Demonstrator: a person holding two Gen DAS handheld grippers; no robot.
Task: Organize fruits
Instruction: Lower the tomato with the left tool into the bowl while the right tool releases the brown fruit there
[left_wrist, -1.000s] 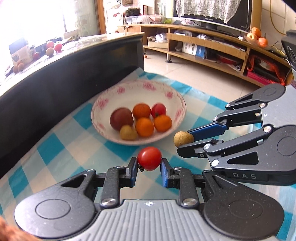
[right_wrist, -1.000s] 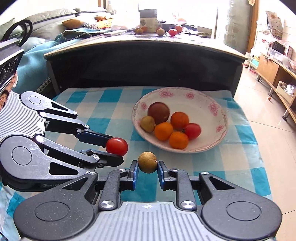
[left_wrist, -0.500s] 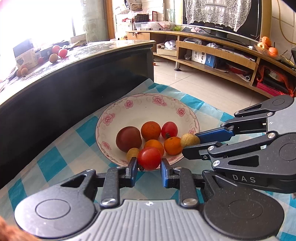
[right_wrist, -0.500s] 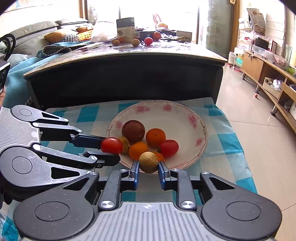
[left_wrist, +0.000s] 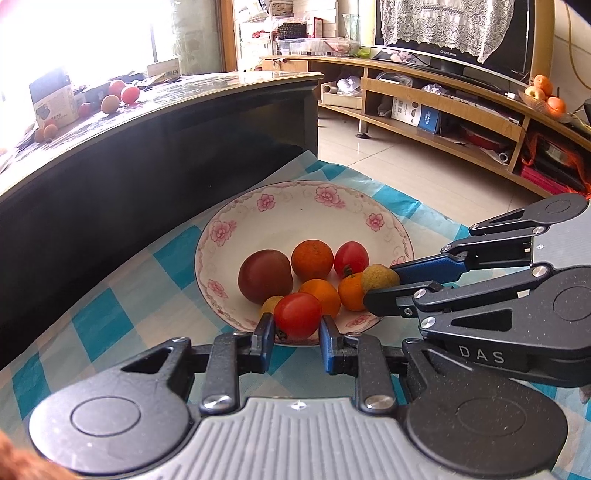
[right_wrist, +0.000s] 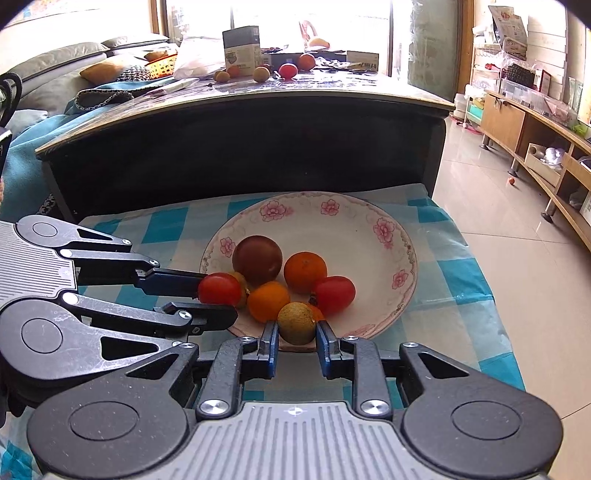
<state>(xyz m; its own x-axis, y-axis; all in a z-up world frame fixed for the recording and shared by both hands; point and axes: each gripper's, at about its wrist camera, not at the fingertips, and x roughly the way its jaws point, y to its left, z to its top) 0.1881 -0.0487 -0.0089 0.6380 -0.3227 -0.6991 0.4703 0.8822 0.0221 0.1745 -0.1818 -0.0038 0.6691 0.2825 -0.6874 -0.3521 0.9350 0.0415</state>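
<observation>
Left gripper (left_wrist: 297, 330): jaws clamped on a red tomato (left_wrist: 297, 320), poised at the bowl's 6 o'clock rim. Right gripper (right_wrist: 296, 338): jaws pinching a small tan fruit (right_wrist: 296, 323), also at 6 o'clock of the flowered bowl (right_wrist: 369, 225).

Bowl contents: dark plum, three orange fruits, one tomato, one small yellowish fruit, clustered toward 7 o'clock.

Judgement: both fruits carried to the bowl, not yet released.

Far, at 12 o'clock: dark table (right_wrist: 258, 110) with several loose fruits (right_wrist: 288, 70) beside a box. These likely remain to be gathered.
</observation>
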